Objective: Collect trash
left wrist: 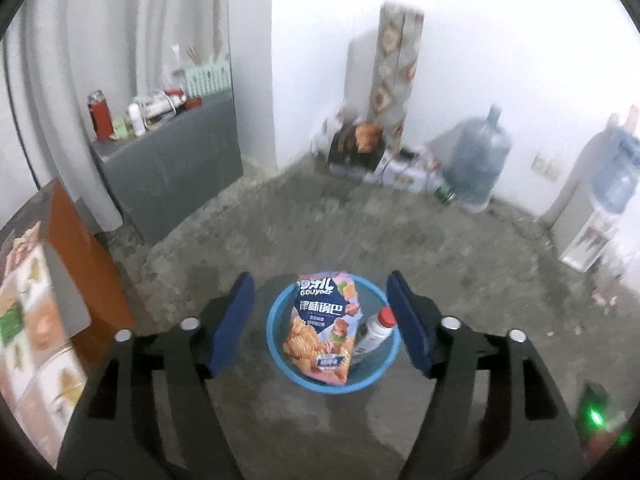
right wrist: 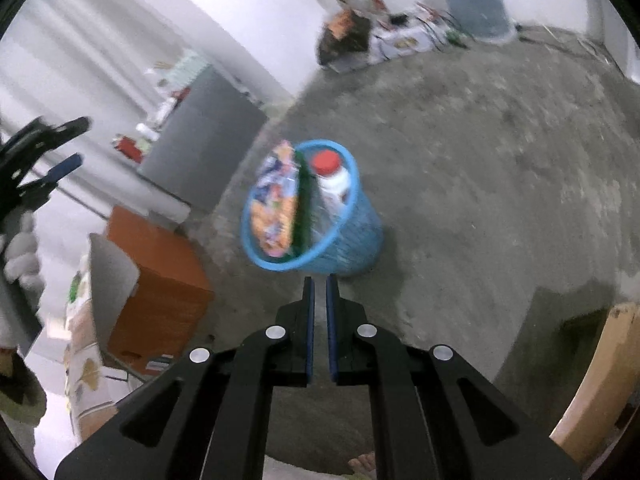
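A blue mesh trash bin [left wrist: 280,354] stands on the concrete floor. In it a colourful snack bag [left wrist: 324,332] stands upright beside a white bottle with a red cap [left wrist: 378,330]. My left gripper [left wrist: 320,280] hangs above the bin, open, with nothing between its blue pads. The right wrist view shows the same bin [right wrist: 352,240], the bag [right wrist: 276,208] and the bottle [right wrist: 336,180] just ahead of my right gripper [right wrist: 319,279]. That gripper is shut and holds nothing. The left gripper [right wrist: 76,144] also shows at that view's left edge, its fingers apart.
An orange box [left wrist: 92,264] and printed cartons stand left of the bin. A grey cabinet [left wrist: 172,168] carries bottles and jars. Water jugs [left wrist: 480,156], a dispenser [left wrist: 592,208] and a litter pile [left wrist: 360,148] line the far wall. A wooden edge [right wrist: 600,380] is at right.
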Available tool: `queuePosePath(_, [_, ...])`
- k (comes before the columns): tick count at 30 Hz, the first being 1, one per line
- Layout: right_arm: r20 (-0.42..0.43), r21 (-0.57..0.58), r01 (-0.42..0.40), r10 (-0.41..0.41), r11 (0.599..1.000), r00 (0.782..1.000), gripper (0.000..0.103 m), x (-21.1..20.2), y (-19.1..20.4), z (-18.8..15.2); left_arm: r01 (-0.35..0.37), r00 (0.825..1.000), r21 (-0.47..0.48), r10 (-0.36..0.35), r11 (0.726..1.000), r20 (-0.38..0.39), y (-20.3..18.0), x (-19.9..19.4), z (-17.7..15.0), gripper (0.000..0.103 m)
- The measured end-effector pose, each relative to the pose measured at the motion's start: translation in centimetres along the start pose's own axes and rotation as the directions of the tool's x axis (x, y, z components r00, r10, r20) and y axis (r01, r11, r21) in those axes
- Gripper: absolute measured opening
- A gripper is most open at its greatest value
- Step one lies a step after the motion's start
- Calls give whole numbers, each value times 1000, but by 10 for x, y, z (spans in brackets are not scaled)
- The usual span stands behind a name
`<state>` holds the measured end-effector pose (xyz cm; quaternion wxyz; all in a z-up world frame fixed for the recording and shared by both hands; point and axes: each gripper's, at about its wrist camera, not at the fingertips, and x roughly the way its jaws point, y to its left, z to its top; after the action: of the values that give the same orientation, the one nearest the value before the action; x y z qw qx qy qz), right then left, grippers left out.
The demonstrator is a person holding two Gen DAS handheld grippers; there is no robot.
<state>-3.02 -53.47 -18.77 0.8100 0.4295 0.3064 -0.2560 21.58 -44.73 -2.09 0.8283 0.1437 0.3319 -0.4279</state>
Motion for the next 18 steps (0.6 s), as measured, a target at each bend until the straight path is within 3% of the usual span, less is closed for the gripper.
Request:
queuePosePath(2, [31, -48, -24, 25, 999, 999, 18, -17, 20, 2, 13, 999, 3, -13, 1000, 29, 7, -43, -8, 75])
queuePosePath(4, [81, -118, -42, 51, 992, 995, 41, -37, 45, 2, 21, 998, -3, -20, 1000, 67, 15, -94, -24, 81])
queuePosePath(6, [127, -191, -54, 80, 980, 989, 49, -58, 71, 0, 17, 994, -39, -12, 999, 111, 25, -141, -43, 84])
queuePosePath(11, [215, -433, -55, 163, 900, 963, 76, -113, 149, -24, -22, 984, -159, 50, 987, 173, 49, -225, -98, 92])
queuePosePath(13, [249, -517, -40, 195, 855, 948, 93, -132, 177, -42, -45, 978, -200, 84, 979, 191, 57, -253, -124, 93])
queuePosePath(16, [274, -598, -25, 234, 801, 933, 97, -154, 210, -72, -131, 964, -307, 193, 943, 183, 68, -289, -161, 94])
queuePosePath(18, [264, -631, -8, 224, 776, 938, 97, -158, 228, -88, -177, 953, -381, 255, 908, 165, 78, -308, -183, 94])
